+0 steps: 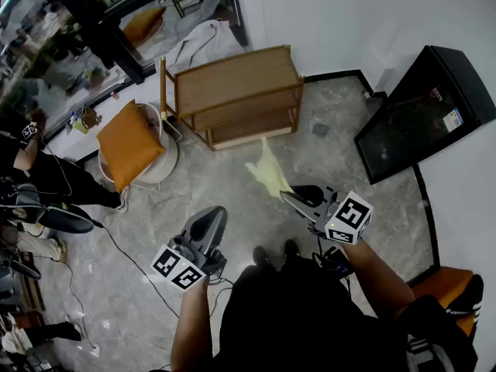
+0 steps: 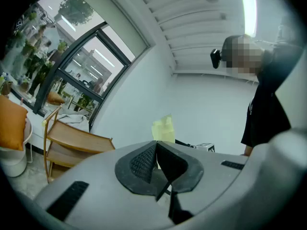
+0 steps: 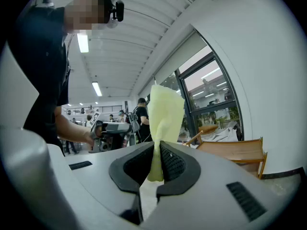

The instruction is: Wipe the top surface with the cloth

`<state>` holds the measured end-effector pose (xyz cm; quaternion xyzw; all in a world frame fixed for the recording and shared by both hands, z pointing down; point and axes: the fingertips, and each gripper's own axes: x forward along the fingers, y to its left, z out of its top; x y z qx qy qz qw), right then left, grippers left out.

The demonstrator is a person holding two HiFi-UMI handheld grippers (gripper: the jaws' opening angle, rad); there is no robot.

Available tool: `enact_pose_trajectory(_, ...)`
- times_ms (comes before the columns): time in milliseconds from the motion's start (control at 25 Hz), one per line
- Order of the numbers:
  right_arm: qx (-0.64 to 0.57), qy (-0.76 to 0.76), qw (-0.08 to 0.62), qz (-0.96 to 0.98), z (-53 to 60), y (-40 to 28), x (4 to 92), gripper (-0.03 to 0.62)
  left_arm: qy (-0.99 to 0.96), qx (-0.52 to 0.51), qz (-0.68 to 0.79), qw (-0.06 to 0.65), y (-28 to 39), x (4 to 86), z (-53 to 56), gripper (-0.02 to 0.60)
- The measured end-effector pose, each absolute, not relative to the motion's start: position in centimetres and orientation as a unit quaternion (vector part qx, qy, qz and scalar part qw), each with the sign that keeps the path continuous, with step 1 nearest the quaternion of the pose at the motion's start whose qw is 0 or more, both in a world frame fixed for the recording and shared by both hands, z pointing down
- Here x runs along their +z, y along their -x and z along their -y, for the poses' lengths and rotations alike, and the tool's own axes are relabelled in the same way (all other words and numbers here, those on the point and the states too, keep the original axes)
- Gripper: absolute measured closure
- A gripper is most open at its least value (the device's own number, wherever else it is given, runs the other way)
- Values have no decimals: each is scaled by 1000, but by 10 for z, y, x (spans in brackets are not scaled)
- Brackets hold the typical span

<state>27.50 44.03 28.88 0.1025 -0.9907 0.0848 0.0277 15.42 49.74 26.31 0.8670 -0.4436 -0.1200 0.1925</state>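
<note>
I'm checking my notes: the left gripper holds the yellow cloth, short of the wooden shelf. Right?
Not quite: it is the right gripper that holds the yellow cloth, as the right gripper view shows. The left gripper is shut on nothing. The wooden shelf does stand ahead, not yet reached.

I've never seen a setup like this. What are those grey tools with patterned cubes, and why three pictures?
No robot: a person holds a grey two-jaw gripper in each hand; the cubes belong to them. One picture comes from a camera on the person's head, looking down. The other two come from cameras riding on the grippers, looking along their jaws. The right gripper pinches a pale yellow cloth. The left gripper is shut, holding nothing. Ahead stands a wooden shelf unit; its top looks bare, and the cloth is not touching it.
</note>
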Motion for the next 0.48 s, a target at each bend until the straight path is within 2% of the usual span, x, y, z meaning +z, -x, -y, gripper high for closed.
enact_pose_trajectory(120,88,-84,20,992,-448,-273,281,562,-876,-93,443,167,-165,256,-491,571)
enact_pose_trajectory(240,111,-87,42,989,-452,-279,300,560,-882,-66,435,167,-177,262,-493,571)
enact_pose_trajectory(360,64,-78,72,992,-457,-256,305,560,-887,-39,430,164,-175,264,-504,571)
enact_pose_trajectory(480,39,-54,74,995,-462,-240,296,560,-883,-15,442,158,-167,270,-512,571)
